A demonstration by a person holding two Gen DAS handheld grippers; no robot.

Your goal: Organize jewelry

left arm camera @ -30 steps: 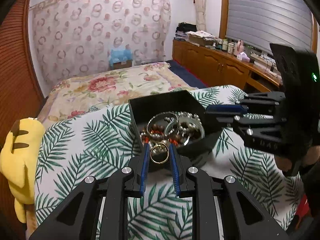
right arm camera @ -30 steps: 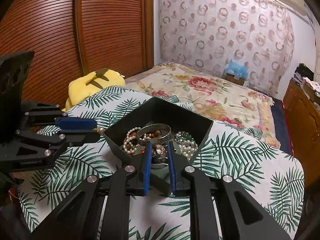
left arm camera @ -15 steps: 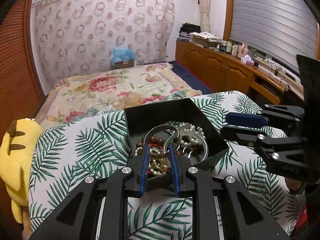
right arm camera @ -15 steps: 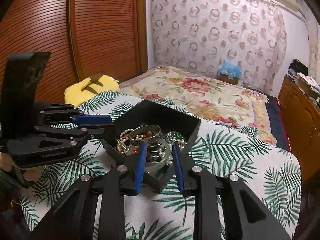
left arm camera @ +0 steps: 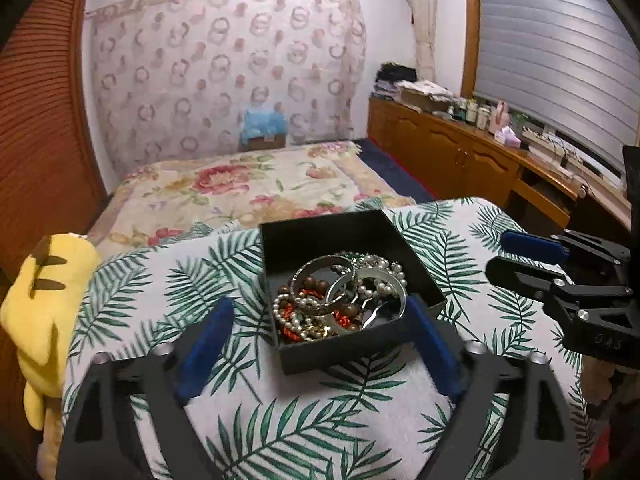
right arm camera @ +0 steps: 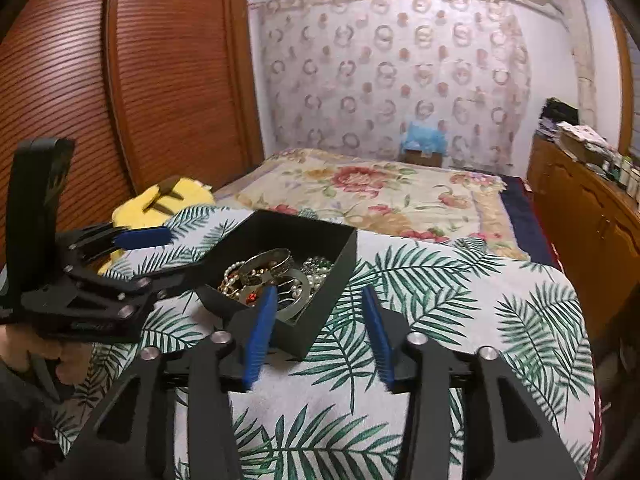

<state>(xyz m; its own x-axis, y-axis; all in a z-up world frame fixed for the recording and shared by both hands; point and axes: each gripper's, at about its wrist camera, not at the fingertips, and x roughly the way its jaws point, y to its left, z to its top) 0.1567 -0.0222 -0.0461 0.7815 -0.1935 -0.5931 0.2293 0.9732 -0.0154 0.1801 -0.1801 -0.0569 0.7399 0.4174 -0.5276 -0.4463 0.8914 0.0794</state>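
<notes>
A black open box stands on the palm-leaf cloth, holding a tangle of jewelry: silver bangles, pearl strands, brown and red beads. My left gripper is just in front of the box, its jaws opening wide, with the box's near wall between the blue pads and nothing pressed. In the right wrist view the box sits ahead left with the jewelry inside. The jaws of my right gripper are opening at the box's near corner, gripping nothing. Each gripper shows in the other's view: the right gripper and the left gripper.
A yellow plush toy lies at the cloth's left edge. Behind the cloth is a bed with a floral cover. A wooden sideboard runs along the right wall, and slatted wooden doors stand on the left.
My left gripper carried a gold ring over the box and opened wide; the ring is no longer between its pads. My right gripper has opened and drawn back to the right.
</notes>
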